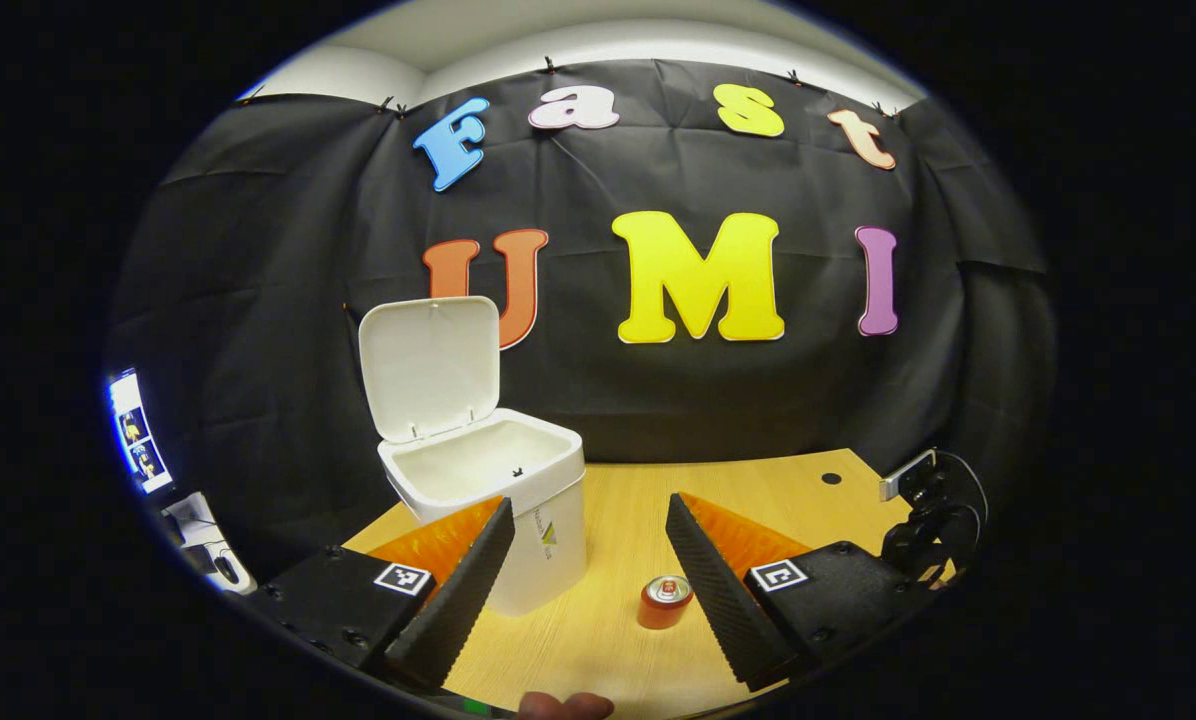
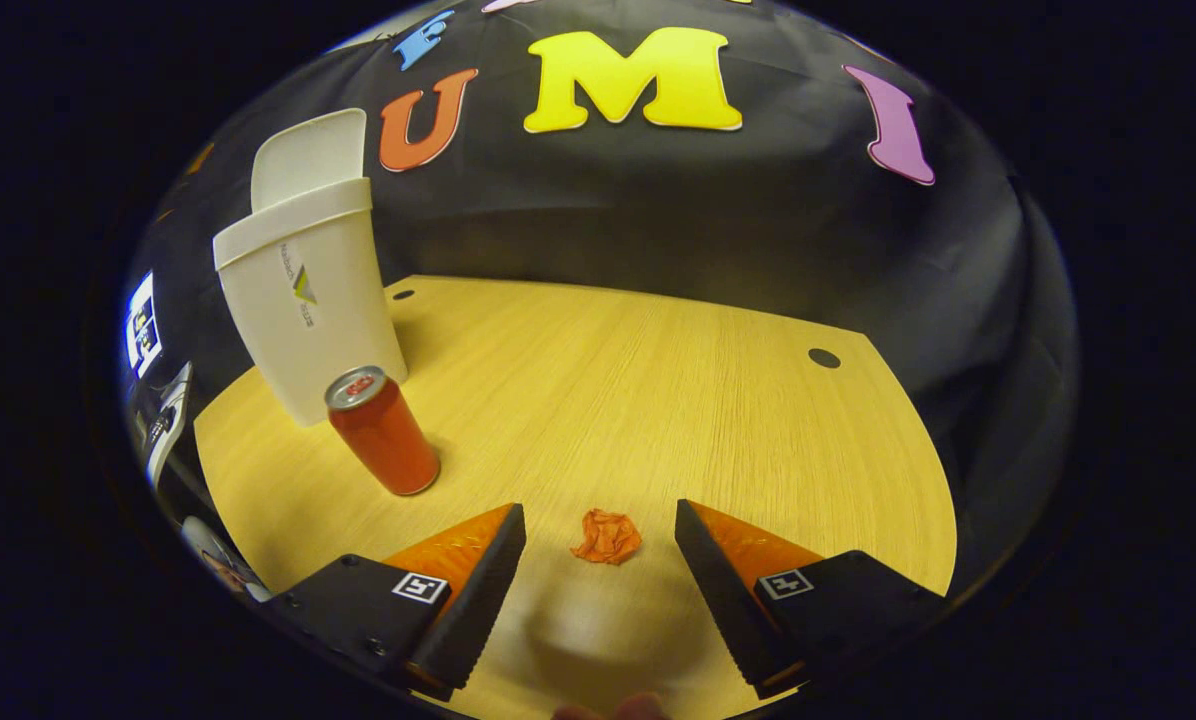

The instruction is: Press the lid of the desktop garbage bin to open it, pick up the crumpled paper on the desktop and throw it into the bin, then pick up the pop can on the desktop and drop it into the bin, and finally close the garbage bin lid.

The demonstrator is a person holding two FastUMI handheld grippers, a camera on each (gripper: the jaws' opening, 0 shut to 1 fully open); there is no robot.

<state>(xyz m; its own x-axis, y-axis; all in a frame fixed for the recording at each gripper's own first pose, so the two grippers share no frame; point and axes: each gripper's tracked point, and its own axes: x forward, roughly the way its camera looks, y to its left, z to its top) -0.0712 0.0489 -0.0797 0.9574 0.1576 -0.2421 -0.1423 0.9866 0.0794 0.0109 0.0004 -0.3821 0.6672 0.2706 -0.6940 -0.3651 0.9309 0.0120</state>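
Observation:
The white garbage bin (image 1: 503, 490) stands on the wooden desktop with its lid (image 1: 431, 365) tipped up and back; its inside looks bare. A red pop can (image 1: 665, 601) stands upright just right of the bin. My left gripper (image 1: 590, 515) hovers above them, open, nothing between its fingers. In the right gripper view the bin (image 2: 306, 305) and the can (image 2: 383, 432) stand at the left. A small crumpled orange paper (image 2: 607, 537) lies on the desk between the tips of my open right gripper (image 2: 598, 525), untouched by either finger.
The wooden desktop (image 2: 658, 390) has small dark holes (image 2: 824, 357) near its back edge. A black clamp with a cable (image 1: 933, 515) sits at the desk's right edge. A lit screen (image 1: 136, 432) and clutter lie beyond the left edge.

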